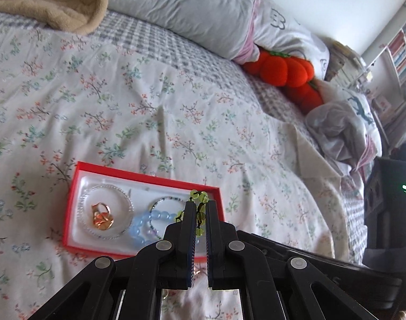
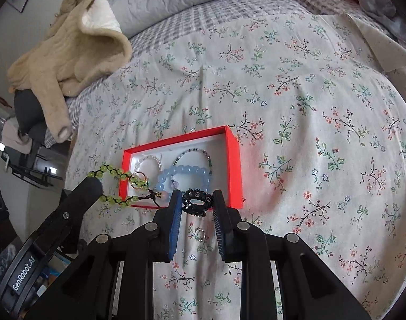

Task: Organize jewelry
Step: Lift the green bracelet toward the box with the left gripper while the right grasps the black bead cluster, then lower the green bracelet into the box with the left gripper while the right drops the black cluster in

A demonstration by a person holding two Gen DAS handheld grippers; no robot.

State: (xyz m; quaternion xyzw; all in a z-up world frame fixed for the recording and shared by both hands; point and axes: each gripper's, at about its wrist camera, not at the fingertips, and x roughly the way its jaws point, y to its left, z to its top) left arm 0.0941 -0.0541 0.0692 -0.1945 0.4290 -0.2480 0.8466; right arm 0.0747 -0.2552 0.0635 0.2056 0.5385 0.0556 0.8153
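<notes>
Bed (image 2: 296,61) with a white floral-print cover carries everything. Red rectangular cardboard jewelry box (image 2: 235,165) with a white lining lies open on it, just ahead of both my claws.

My left claw (image 1: 199,210) is clenched on a green glass-bead bracelet on black knotted cord (image 2: 115,176); in the right wrist view the loop hangs from its tip over the box's left end, partly outside the wall. From the left wrist view the beads poke out above and between the fingers.

My right claw (image 2: 197,200) grasps a black sparkly ring-shaped piece (image 2: 197,200), pinched between the blue pads, held just over the near edge of the box.

Inside the box: pale blue round-bead bracelet (image 2: 184,176) right half, thin multicolour beaded bracelet (image 2: 195,152) behind it and overlapping, clear crystal bead bracelet (image 1: 107,210) left half with rose-gold rings (image 1: 101,217) inside its circle.

Small silver ring (image 2: 200,232) lies on the cover between my right claw's fingers, outside the box.

Background: beige fleece garment (image 2: 77,53), grey pillow (image 1: 181,8), orange plush pumpkin toy (image 1: 280,66) beside the pillow.
</notes>
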